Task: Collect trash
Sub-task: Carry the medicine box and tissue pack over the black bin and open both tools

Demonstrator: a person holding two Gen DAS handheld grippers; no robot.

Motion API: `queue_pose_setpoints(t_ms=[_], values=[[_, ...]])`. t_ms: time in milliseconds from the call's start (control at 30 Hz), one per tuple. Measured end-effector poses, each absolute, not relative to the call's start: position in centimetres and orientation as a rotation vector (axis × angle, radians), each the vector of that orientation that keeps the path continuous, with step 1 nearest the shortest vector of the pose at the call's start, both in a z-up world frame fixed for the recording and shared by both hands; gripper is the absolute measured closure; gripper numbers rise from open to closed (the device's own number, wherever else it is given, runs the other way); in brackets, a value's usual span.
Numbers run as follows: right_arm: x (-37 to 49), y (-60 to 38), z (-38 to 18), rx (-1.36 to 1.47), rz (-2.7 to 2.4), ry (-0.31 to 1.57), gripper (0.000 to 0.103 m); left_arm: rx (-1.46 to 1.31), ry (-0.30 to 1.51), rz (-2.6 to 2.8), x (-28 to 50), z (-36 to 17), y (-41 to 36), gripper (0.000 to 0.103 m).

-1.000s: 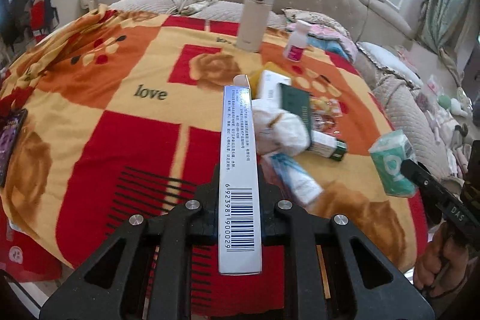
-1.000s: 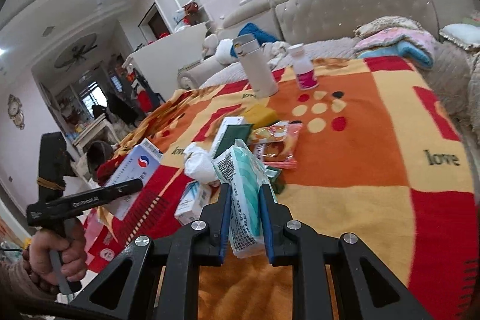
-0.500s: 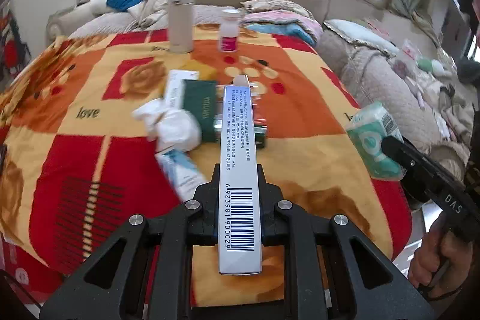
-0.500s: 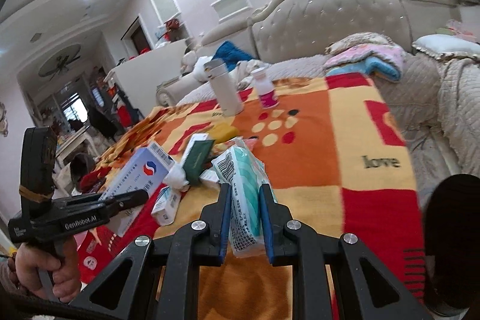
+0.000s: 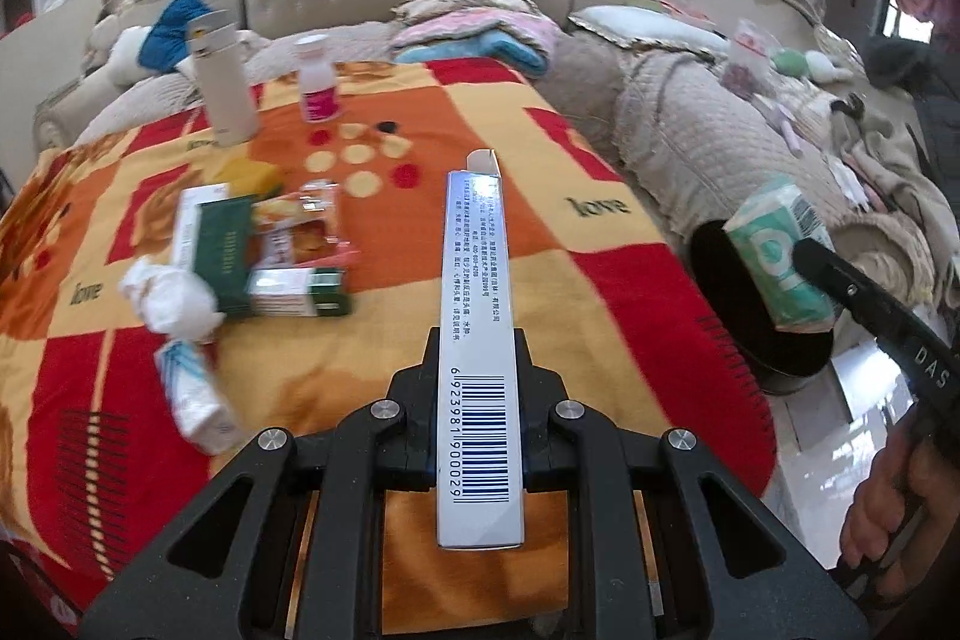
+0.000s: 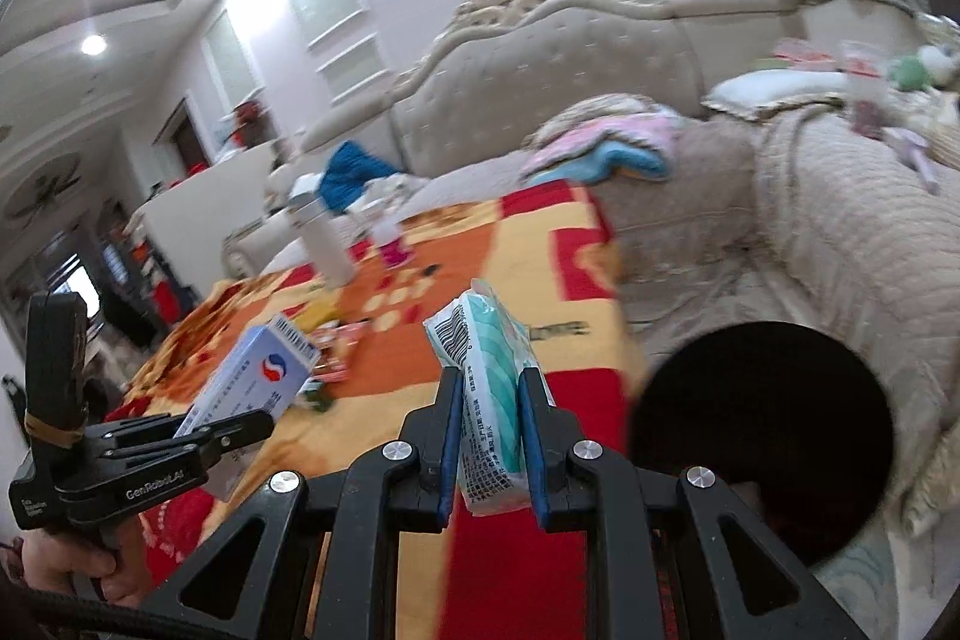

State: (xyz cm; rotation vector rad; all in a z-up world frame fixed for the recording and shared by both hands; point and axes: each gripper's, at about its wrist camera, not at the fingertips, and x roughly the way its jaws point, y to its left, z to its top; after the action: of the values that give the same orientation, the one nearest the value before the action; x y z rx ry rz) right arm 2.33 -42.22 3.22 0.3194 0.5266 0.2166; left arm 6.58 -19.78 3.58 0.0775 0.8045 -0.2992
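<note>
My left gripper [image 5: 478, 370] is shut on a long white-and-blue carton [image 5: 477, 316] with a barcode, held above the table's near edge; the carton also shows in the right wrist view [image 6: 252, 394]. My right gripper [image 6: 491, 400] is shut on a green-and-white tissue pack [image 6: 487, 388], which the left wrist view [image 5: 780, 262] shows held over a black round bin [image 5: 720, 304]. The bin [image 6: 762, 436] stands off the table's right edge. Trash lies on the table: a crumpled white tissue [image 5: 168, 295], a small tissue pack [image 5: 192, 394], a green box [image 5: 225, 250], a snack wrapper [image 5: 303, 226].
The table carries an orange, red and yellow blanket [image 5: 600, 244]. At its far end stand a white flask [image 5: 222, 82] and a small bottle with a pink label [image 5: 318, 79]. A beige tufted sofa [image 5: 690, 142] with cushions and clothes wraps the back and right.
Both grippers have swung right with their loads. The black bin has come into view, and the tissue pack is now over it.
</note>
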Motion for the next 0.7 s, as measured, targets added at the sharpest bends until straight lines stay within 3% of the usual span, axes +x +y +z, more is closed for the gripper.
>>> queue_pose_setpoints(t_ms=[700], values=[[1.2,-52.8,1.4,0.499,-0.195,0.544,0.086,0.124,0.810,-0.776,9.4,3.2,-33.6,0.088]])
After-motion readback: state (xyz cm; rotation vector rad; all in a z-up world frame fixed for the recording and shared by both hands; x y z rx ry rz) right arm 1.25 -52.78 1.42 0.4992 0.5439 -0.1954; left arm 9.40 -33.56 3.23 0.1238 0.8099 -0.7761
